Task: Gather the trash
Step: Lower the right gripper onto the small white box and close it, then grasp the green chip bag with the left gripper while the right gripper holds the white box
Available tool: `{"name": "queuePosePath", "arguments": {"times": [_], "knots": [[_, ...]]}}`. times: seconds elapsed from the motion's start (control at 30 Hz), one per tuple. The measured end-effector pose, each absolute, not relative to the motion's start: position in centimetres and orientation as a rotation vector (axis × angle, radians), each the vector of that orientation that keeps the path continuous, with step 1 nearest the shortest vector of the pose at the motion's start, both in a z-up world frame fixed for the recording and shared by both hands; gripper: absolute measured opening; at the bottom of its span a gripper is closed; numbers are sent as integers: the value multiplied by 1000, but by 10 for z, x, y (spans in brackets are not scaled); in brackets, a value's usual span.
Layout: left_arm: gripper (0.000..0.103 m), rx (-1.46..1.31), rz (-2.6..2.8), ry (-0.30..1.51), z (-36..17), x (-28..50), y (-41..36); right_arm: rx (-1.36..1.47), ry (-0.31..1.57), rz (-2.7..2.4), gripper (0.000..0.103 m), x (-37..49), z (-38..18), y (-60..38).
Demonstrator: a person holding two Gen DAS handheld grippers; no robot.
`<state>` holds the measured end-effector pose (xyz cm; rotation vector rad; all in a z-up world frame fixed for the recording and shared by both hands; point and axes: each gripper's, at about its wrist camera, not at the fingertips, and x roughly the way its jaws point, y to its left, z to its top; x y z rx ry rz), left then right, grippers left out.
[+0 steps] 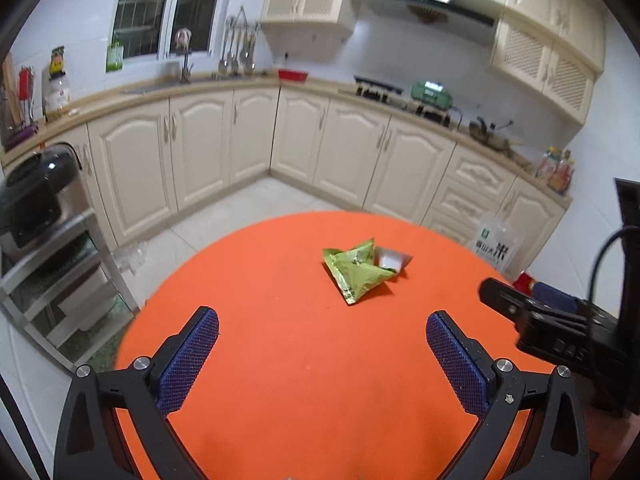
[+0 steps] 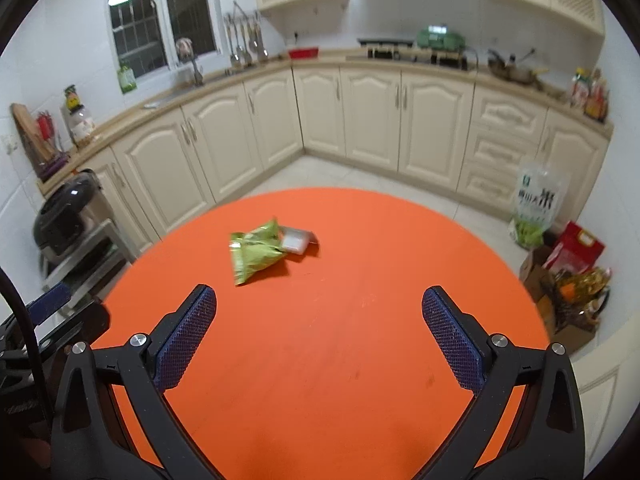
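Note:
A crumpled green wrapper lies near the middle of the round orange table, with a small white packet touching its far right side. In the right wrist view the same green wrapper and white packet sit left of centre on the orange table. My left gripper hovers open above the near part of the table, short of the wrapper, nothing between its blue pads. My right gripper is also open and empty, with the wrapper ahead to its left.
Cream kitchen cabinets and a counter wrap around behind the table. A metal rack with a black cooker stands at the left. A rice bag and boxes sit on the floor at the right. The other gripper's black body shows at the right.

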<state>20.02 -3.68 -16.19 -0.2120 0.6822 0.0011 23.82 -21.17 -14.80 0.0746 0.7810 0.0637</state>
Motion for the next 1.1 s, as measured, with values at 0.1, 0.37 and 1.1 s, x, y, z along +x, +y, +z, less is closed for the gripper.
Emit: {"name": "queuePosePath", "arguments": {"times": [0.1,0.37,1.1], "knots": [[102,-220,20,727,-158,250,-39,100,845,89,98,280,-175,-219],[102,-202,39,809,-159,361,-50,62,954,159,86,350,-222,-204],[102,-159,9,935,-207,531,-77,33,936,200,26,363,-225,-225]]}}
